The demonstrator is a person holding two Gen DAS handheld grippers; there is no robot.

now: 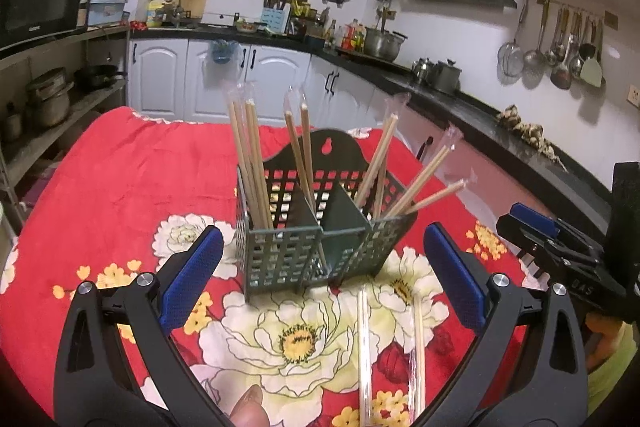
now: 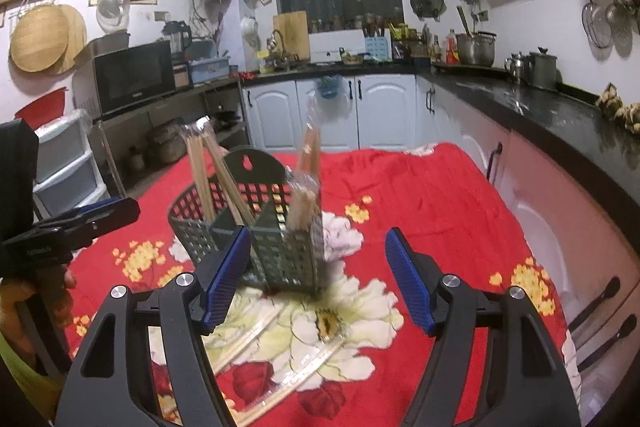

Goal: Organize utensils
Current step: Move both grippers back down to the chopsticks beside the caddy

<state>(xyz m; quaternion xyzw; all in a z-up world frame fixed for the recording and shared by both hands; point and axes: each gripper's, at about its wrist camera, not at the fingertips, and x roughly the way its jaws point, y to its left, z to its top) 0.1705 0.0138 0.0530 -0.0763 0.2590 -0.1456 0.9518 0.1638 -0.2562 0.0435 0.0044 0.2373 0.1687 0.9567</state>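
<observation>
Left wrist view: red floral tablecloth (image 1: 120,187), dim kitchen.

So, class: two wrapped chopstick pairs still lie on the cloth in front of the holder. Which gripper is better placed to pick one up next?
Probably the left gripper: both wrapped chopstick pairs lie between its open jaws. In the right gripper view they lie off toward its left finger, so it would have to shift across.
</observation>
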